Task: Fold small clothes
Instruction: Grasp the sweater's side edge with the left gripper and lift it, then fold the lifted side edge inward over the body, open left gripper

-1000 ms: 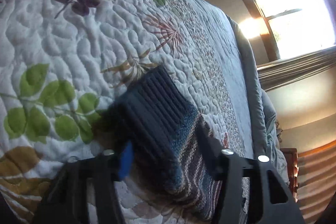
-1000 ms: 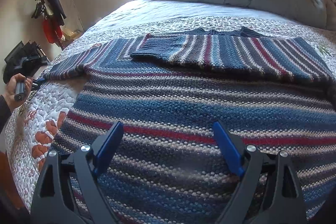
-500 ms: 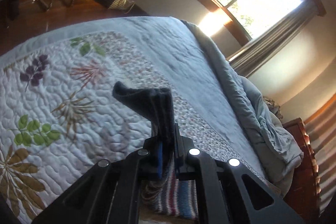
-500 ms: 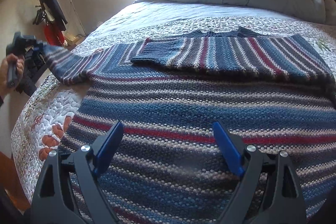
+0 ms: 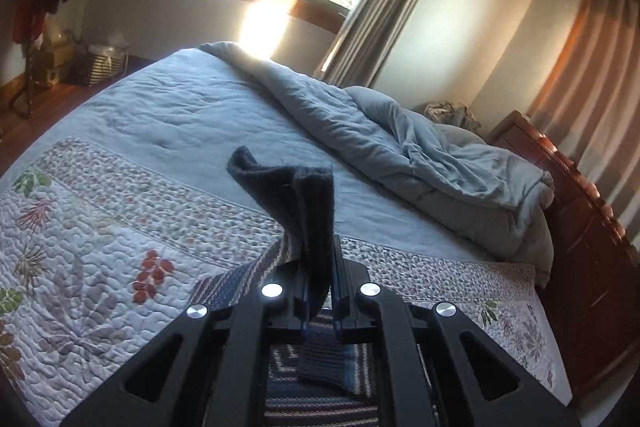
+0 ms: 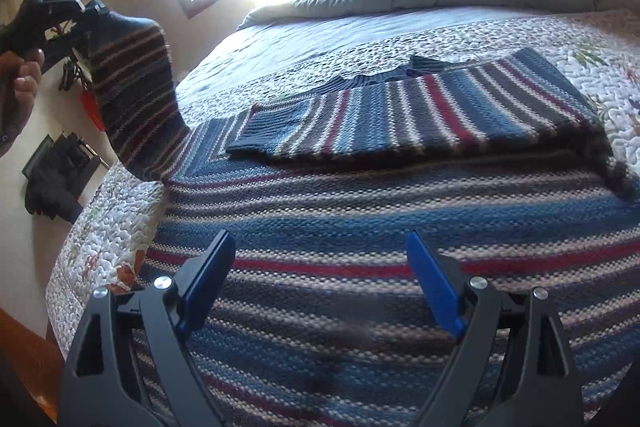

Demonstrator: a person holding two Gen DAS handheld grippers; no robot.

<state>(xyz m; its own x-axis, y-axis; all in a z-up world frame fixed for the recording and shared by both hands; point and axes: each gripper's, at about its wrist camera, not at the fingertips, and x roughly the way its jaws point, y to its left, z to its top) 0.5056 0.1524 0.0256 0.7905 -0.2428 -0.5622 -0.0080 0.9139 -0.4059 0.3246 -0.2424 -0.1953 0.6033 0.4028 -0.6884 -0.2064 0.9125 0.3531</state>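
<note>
The dark ribbed cuff (image 5: 316,211) of a striped blue, red and white knitted sweater (image 6: 380,211) is clamped between the closed jaws of the left gripper (image 5: 320,291) and is held raised above the white floral quilted bedspread (image 5: 100,267). The right gripper (image 6: 320,275) is held with its blue pads (image 6: 206,281) wide apart, low over the sweater body, which is spread flat on the bedspread. No readable writing is seen.

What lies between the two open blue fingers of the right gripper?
In the right wrist view, only the striped sweater body lies between the right gripper fingers; nothing else.
</note>
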